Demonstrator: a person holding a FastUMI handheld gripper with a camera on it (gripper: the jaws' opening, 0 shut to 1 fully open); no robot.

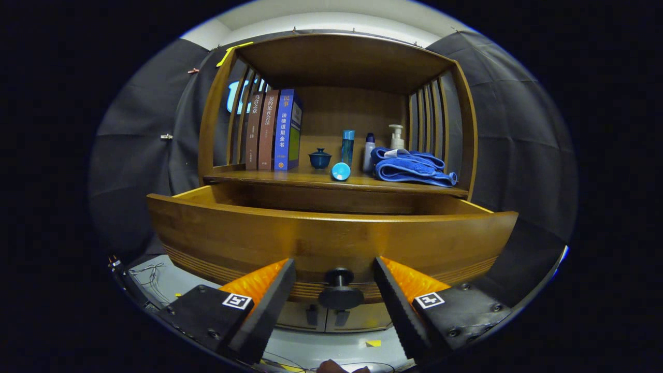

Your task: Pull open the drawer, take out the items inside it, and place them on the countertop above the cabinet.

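- Gripper view: the hand-held gripper (pixel 334 280) has its fingers spread apart, one on each side of the dark round knob (pixel 340 291) without touching it.
- The knob sits on the front panel of the wooden drawer (pixel 331 243), which is pulled out toward the fingers; its inside is hidden behind the front panel.
- Beyond and above the drawer runs the cabinet's desk (pixel 290 178).
- On it, ahead and to the left of the fingers, three books (pixel 273 130) stand upright, side by side.
- Straight ahead stand a small dark blue lidded cup (pixel 320 158) and a tall blue bottle (pixel 347 146), with a round light blue item (pixel 341 171) lying just in front of the bottle.
- To the right are a white bottle with a blue cap (pixel 369 152), a pump bottle (pixel 397 137), and a folded blue towel (pixel 412 168) in front of the pump bottle.
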